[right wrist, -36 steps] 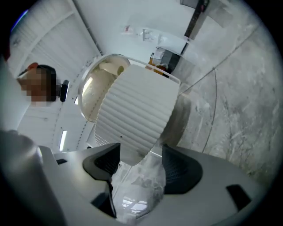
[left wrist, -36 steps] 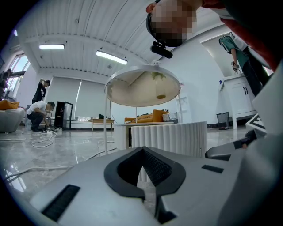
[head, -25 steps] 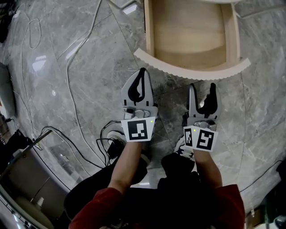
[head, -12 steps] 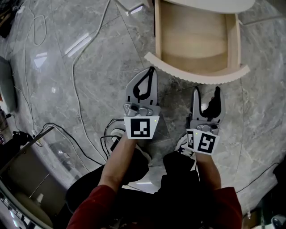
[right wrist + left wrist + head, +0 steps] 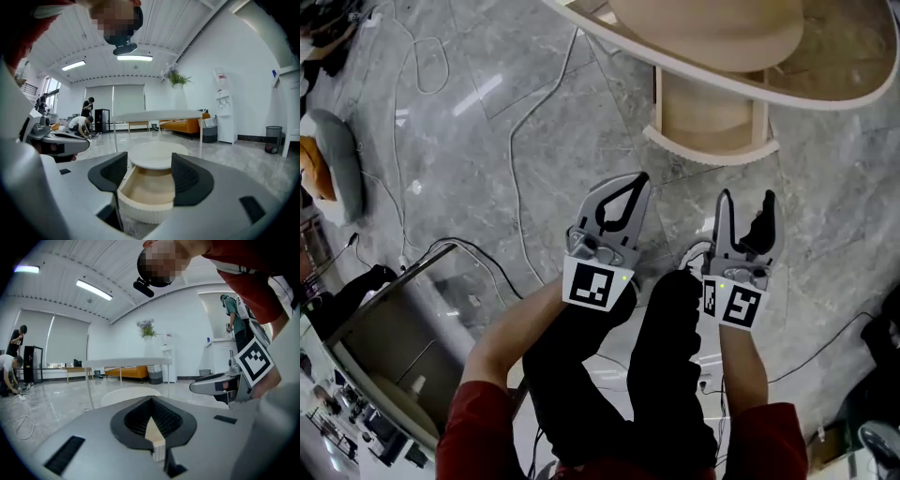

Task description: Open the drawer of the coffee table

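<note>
While the drawer (image 5: 708, 112) is standing pulled out from under the round cream desk (image 5: 712, 33) at 12 o'clock in the head view, its pale wooden inside is showing behind a curved, ribbed front. Both tongs are hovering over the grey marble floor (image 5: 825, 216) at the drawer's 6 o'clock, apart from it. The left tongs (image 5: 639, 180) are pressing their tips together on nothing; the right tongs (image 5: 746, 202) are gaping wide, gripping nothing. The desk top is covering the drawer's back, and the frame is cutting off the desk's far rim.
</note>
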A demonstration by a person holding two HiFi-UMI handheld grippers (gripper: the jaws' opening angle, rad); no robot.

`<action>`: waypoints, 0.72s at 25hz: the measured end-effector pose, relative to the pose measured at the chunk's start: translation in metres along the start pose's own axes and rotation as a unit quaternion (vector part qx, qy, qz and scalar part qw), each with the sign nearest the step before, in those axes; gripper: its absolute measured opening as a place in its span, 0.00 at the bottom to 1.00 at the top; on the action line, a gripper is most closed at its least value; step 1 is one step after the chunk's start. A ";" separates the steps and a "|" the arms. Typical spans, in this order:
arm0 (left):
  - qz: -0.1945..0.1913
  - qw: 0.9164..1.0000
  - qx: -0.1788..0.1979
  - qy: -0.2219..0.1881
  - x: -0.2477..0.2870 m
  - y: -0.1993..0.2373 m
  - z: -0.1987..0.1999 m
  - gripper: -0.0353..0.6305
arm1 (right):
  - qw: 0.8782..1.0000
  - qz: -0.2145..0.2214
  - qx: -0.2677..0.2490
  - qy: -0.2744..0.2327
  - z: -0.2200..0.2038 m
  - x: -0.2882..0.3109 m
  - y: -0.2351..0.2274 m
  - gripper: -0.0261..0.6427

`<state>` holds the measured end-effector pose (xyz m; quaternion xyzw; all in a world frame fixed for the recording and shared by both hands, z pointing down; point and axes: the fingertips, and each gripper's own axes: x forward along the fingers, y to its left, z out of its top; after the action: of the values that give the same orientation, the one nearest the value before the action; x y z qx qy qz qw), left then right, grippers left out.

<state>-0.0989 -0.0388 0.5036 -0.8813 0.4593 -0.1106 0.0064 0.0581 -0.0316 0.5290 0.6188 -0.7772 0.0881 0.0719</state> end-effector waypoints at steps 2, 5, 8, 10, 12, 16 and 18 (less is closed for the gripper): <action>0.018 1.000 -0.006 0.001 -0.013 0.014 0.048 0.07 | 1.000 0.004 -0.001 -0.004 0.053 -0.007 0.004 0.49; 0.046 0.999 -0.004 0.002 -0.030 0.034 0.126 0.07 | 1.000 0.003 0.003 -0.009 0.133 -0.021 0.005 0.49; 0.075 0.997 0.001 0.009 -0.053 0.054 0.212 0.07 | 1.000 0.003 0.001 -0.007 0.218 -0.042 0.011 0.49; 0.102 0.995 0.008 0.010 -0.067 0.068 0.271 0.07 | 1.000 0.009 0.004 -0.007 0.276 -0.053 0.016 0.49; 0.128 0.991 -0.012 0.022 -0.078 0.078 0.322 0.07 | 1.000 0.017 0.006 -0.012 0.338 -0.063 0.019 0.49; 0.164 0.981 -0.093 0.037 -0.107 0.095 0.418 0.07 | 0.999 0.034 0.012 -0.018 0.459 -0.087 0.031 0.49; 0.163 0.981 -0.103 0.028 -0.124 0.097 0.465 0.07 | 0.999 0.045 0.019 -0.018 0.504 -0.099 0.038 0.49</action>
<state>-0.1520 -0.0364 0.0159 -0.7870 0.6059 -0.0847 -0.0798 0.0416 -0.0429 0.0141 0.5861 -0.8036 0.0944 0.0420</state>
